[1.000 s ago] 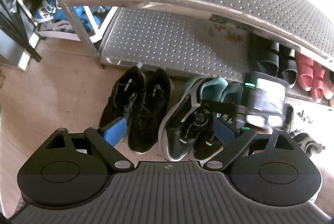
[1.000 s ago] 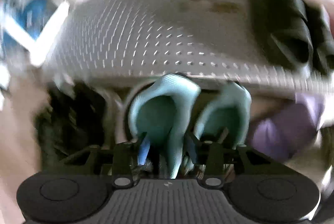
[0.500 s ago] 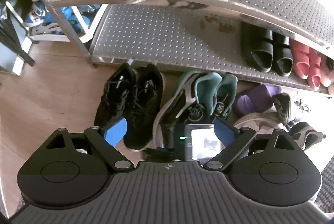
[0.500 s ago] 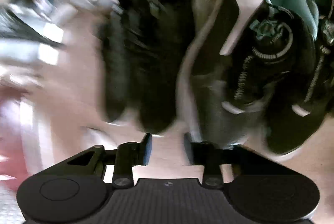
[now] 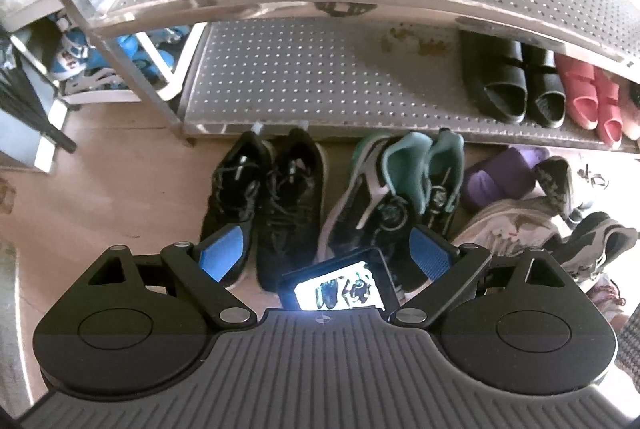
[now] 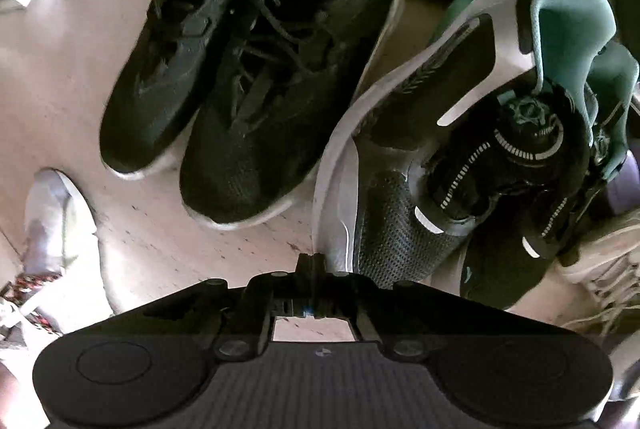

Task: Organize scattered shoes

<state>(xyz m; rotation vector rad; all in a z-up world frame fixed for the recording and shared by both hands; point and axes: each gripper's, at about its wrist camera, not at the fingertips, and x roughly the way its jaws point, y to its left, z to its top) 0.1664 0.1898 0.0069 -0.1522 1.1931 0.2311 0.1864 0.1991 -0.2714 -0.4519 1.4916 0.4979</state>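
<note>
The left gripper [image 5: 326, 249] hangs above the floor with its blue pads spread wide and nothing between them. The landmark here is the metal shoe rack [image 5: 320, 97]: right at the foot of its lower shelf sit the black lace-up sneakers [image 5: 264, 201], side by side and touching, toes pointing back at the camera. Just to their right, also against the rack's front edge, the black-and-teal sneakers [image 5: 400, 197] stand as a pair. Further right along the rack's edge lies a loose heap, a purple slipper [image 5: 496, 181] among white and grey shoes. On the rack's lower shelf, black slides [image 5: 512, 81] and pink slides [image 5: 592, 97] are lined up at the right end.

The right gripper [image 6: 316, 265] points straight down in front of the rack, its fingers pressed together on nothing, the tips hovering over bare floor in the gap between the toe of the black sneakers [image 6: 248, 69] and the toe of the black-and-teal pair [image 6: 460, 157]. A person's white shoe [image 6: 56, 213] stands left of it, away from the rack.
</note>
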